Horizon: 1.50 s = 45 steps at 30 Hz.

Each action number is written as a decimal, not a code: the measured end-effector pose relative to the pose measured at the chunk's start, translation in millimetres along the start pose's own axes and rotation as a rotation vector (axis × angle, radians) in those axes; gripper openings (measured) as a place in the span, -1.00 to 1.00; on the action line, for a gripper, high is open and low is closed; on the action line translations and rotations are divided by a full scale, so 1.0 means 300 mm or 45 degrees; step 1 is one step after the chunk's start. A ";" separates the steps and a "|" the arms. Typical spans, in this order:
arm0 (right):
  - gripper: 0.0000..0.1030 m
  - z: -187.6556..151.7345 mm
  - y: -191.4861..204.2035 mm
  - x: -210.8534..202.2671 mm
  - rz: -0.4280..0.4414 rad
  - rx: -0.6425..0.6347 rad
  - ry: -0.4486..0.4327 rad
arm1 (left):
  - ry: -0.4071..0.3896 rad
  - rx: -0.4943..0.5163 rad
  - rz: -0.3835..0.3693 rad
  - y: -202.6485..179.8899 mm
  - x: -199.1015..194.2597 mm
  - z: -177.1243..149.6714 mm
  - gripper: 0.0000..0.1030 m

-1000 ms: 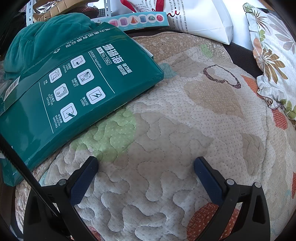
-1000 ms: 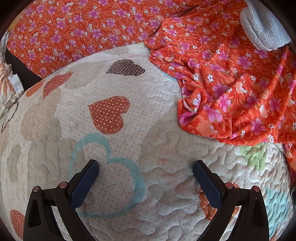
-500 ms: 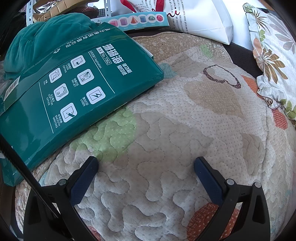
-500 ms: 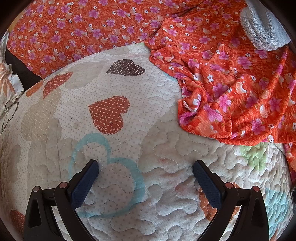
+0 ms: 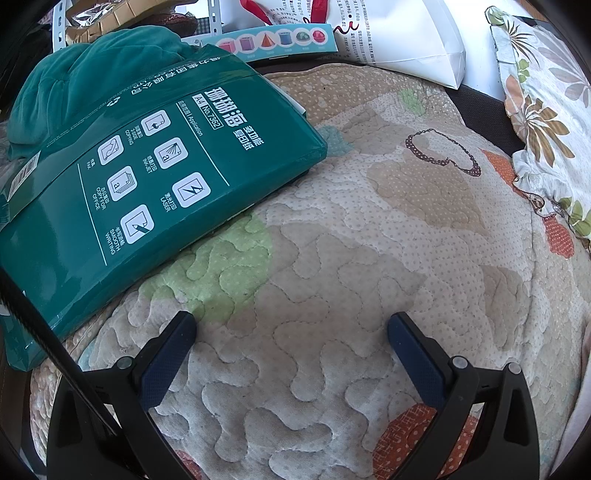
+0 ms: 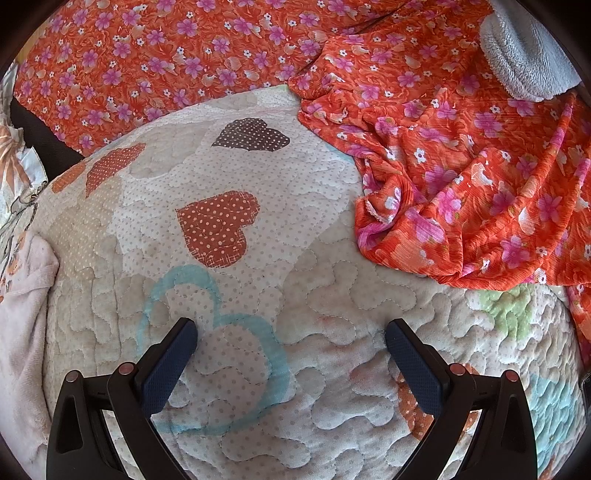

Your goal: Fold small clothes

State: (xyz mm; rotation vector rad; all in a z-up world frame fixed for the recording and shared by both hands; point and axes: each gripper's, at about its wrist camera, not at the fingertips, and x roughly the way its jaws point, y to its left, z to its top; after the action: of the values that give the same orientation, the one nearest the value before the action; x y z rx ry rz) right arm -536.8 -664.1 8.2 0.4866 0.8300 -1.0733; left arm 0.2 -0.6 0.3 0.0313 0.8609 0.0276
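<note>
left gripper (image 5: 291,325): one, fingers spread wide, nothing between them, poised over the quilt (image 5: 332,295); whether the tips touch it cannot be told.
right gripper (image 6: 290,332): one, fingers equally wide apart, holding nothing, above a blue heart outline on the same quilt.
orange floral garment (image 6: 461,177): one, crumpled, lying on the quilt's far right, well ahead of the right gripper and apart from it; unfolded.
pale pink garment (image 6: 22,314): one, at the left edge of the right wrist view, partly out of frame.
orange floral sheet (image 6: 147,55): one, spread flat behind the quilt.
grey fleece item (image 6: 524,55): one, upper right corner, resting on the orange fabric.
green paper pack (image 5: 147,177): one, lying on the quilt's left side; printed "a4", "no.7362", "application", "copying", "ink-jet", "fax", "copy for office", "laser", "smooth writing", plus chinese characters.
teal cloth (image 5: 85,81): one, bunched behind the pack.
white paper bag (image 5: 399,33): one, small print unreadable.
flowered pillow (image 5: 546,110): one, right edge.
</note>
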 end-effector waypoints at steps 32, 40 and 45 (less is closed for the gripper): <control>1.00 0.011 0.036 -0.004 -0.001 0.021 0.027 | 0.032 0.003 0.003 0.000 -0.001 0.017 1.00; 0.91 0.043 -0.002 -0.048 0.005 0.044 0.159 | -0.106 0.169 0.114 -0.047 -0.218 0.045 1.00; 0.85 0.053 -0.004 -0.416 -0.016 0.062 -0.169 | -0.377 0.181 -0.044 -0.088 -0.567 0.001 1.00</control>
State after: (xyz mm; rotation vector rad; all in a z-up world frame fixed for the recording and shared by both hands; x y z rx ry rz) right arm -560.6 -604.9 116.5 0.4465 0.6922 -1.1272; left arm -110.1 -33.3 128.1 0.1504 0.5655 -0.0694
